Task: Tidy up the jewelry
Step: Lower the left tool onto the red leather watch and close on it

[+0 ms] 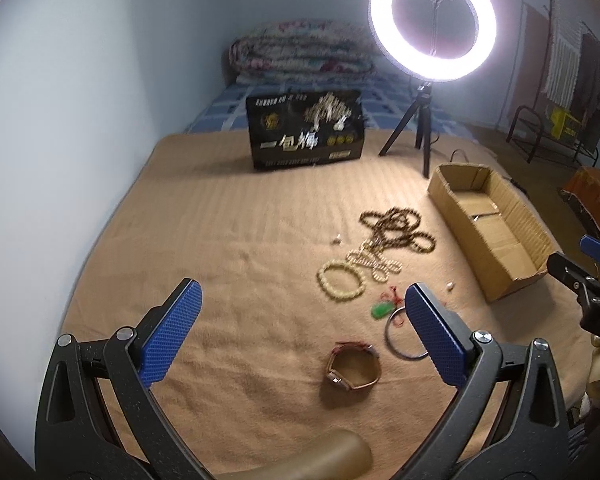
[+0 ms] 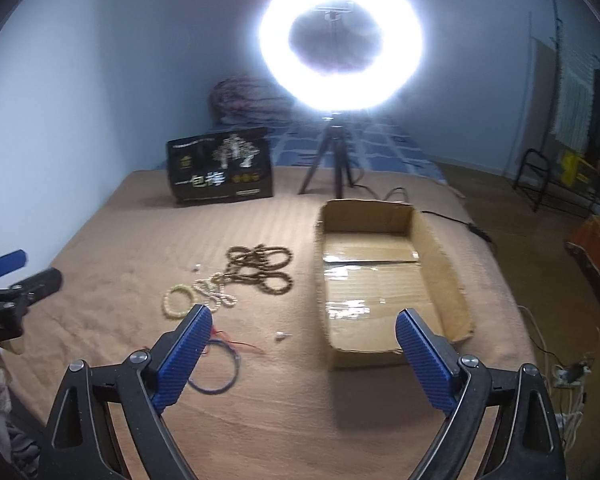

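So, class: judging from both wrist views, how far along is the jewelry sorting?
Done: nothing; the open cardboard box looks empty. In hand: nothing; left gripper and right gripper are open. Left: brown bead strands, cream bead bracelets, green pendant, thin dark bangle, brown-strapped watch.

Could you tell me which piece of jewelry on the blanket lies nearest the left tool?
The brown-strapped wristwatch, lying between the open left tool's fingers in its view; the thin bangle, green pendant and bead strands lie farther out.
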Tool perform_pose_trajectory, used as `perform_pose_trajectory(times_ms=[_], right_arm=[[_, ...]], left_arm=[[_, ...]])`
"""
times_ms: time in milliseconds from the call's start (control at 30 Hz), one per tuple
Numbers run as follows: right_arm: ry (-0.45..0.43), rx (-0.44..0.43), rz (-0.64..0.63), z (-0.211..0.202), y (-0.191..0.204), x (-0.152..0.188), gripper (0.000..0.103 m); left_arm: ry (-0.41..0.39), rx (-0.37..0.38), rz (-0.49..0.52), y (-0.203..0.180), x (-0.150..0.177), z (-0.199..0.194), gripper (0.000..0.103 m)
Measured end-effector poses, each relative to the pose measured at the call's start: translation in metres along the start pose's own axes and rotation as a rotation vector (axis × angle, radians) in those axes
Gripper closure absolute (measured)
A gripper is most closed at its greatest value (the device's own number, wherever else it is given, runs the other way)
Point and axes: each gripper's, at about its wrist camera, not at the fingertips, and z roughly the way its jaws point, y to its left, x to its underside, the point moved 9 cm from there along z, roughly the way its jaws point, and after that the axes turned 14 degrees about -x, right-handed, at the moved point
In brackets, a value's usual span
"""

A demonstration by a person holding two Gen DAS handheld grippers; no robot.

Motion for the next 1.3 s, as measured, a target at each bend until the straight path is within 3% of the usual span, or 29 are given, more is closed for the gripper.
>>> perform_pose_trajectory(times_ms=[267, 433, 600, 767, 1300], right_arm=[[0.155, -0.102, -0.053, 0.045, 0.025, 0.022, 0.027], [0.261, -0.161, -0.054, 0.071, 0.037, 0.046, 0.036], [0.339, -0.212, -0.066, 0.089, 0.047, 0.068, 0.035], [0.388, -0.222, -0.128, 0.104, 0.056, 0.085, 0.017], [0.491, -0.209, -0.188, 0.148, 0.063, 0.105, 0.015]], left_arm=[[0.139, 0.039, -0.008, 0.001, 0.021, 0.035, 0.026], [0.240, 0.076, -0.002, -0.007, 0.043, 0.054, 0.036], [0.318, 0.098, 0.016, -0.014, 0.066, 0.067, 0.044], [0.434, 0.138, 0.001, -0.022, 0.091, 0.084, 0.051], [0.549, 0.176, 0.000, -0.042, 0.111, 0.112, 0.068]])
